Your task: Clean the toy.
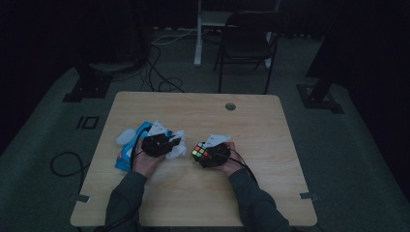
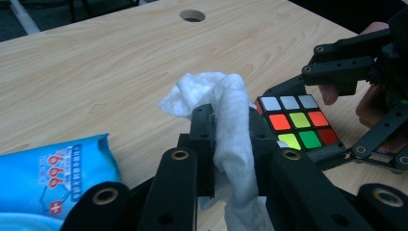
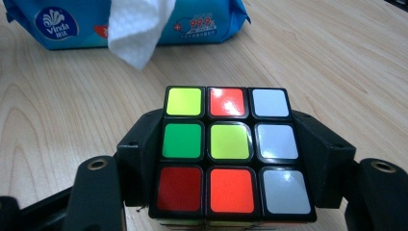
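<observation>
A scrambled colour cube sits clamped between the black jaws of my right gripper, just above the wooden table; the face towards the camera shows yellow, red, white, green and orange stickers. A crumpled white wet wipe is pinched in my left gripper, which is shut on it. In the high view the left gripper and its wipe are left of centre, close beside the cube in the right gripper. Wipe and cube stand a small gap apart.
A blue pack of wet wipes lies on the table behind and left of my left hand, with a sheet sticking out of it. A round cable hole is near the table's far edge. A dark chair stands beyond.
</observation>
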